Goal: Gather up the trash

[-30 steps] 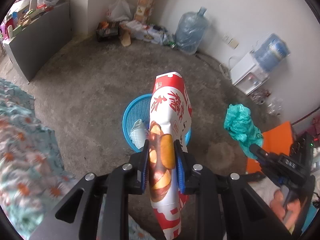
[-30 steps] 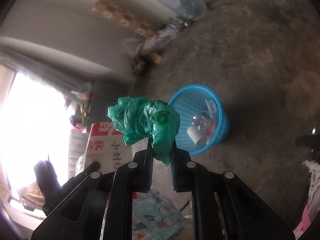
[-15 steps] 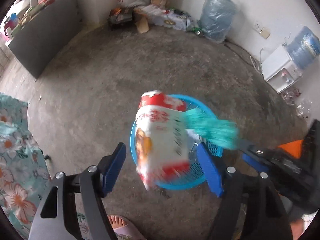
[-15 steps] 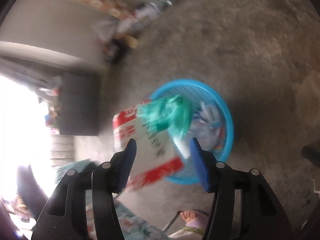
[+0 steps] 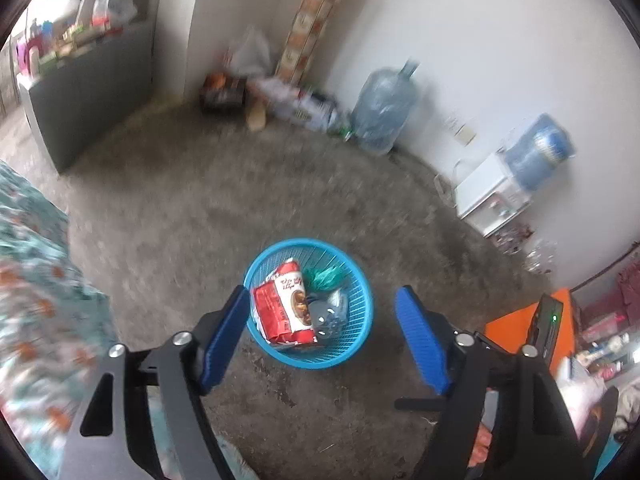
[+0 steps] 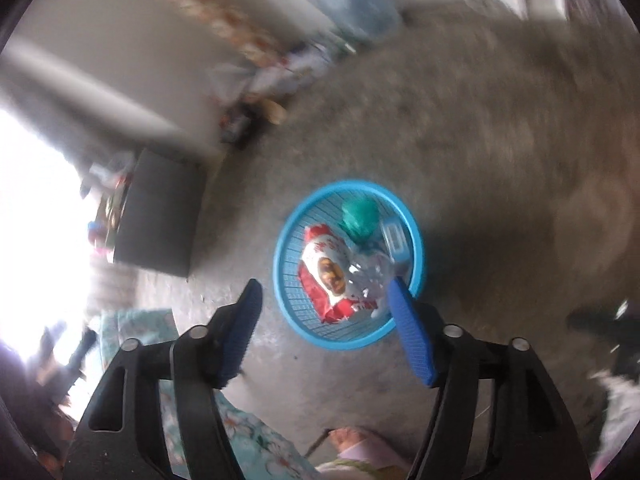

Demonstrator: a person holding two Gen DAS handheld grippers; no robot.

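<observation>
Both grippers hang above the blue basket (image 5: pixel 308 304) on the concrete floor (image 5: pixel 240 208), and both stand wide apart with nothing between the blue pads. The left gripper (image 5: pixel 322 338) frames the basket from one side, the right gripper (image 6: pixel 326 328) from almost straight overhead. Inside lie the red and white snack bag (image 5: pixel 286 308), the green plastic bag (image 5: pixel 324 278) up against the far wall, and some clear crumpled plastic (image 6: pixel 370 270).

The snack bag sits high (its top looks close to the rim), so I'd worry that another piece dropped on it could slide out. The basket looks light, too; a knock from a finger could tip it.
</observation>
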